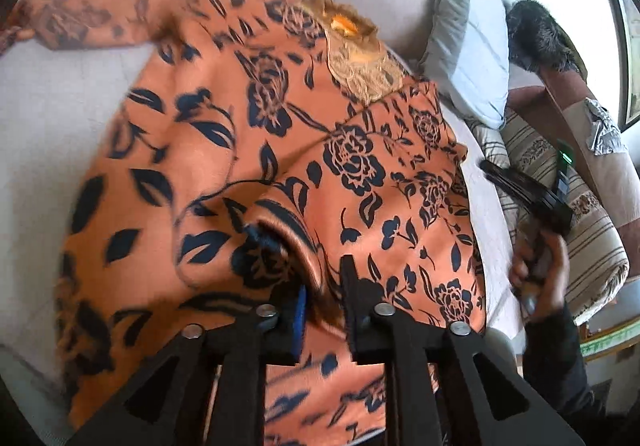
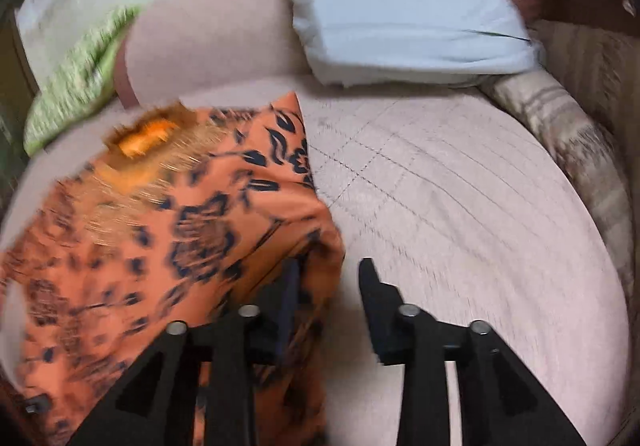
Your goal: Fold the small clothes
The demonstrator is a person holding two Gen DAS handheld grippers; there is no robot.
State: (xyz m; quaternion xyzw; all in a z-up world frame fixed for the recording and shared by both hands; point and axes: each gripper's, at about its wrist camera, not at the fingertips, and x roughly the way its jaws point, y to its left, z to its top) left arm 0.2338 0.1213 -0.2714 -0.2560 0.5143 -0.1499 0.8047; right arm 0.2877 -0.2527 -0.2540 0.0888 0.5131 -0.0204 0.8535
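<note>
An orange garment with dark floral print (image 1: 248, 134) lies spread on a pale bed sheet (image 1: 52, 106), its gold embroidered neckline (image 1: 360, 58) toward the pillows. One side is folded over the body. My left gripper (image 1: 324, 290) is shut on a raised fold of the garment. In the right wrist view the garment (image 2: 168, 238) lies at the left. My right gripper (image 2: 328, 286) is open at the garment's right edge, with its left finger over the cloth and its right finger over bare sheet (image 2: 460, 226). The right gripper also shows in the left wrist view (image 1: 520, 190), held in a hand.
A pale blue pillow (image 2: 400, 6) and a beige pillow (image 2: 208, 34) lie at the head of the bed. A green cloth (image 2: 76, 86) sits at the far left. A striped rolled blanket (image 1: 560, 206) lies along the bed's right side. A person (image 1: 536, 34) lies beside the pillow.
</note>
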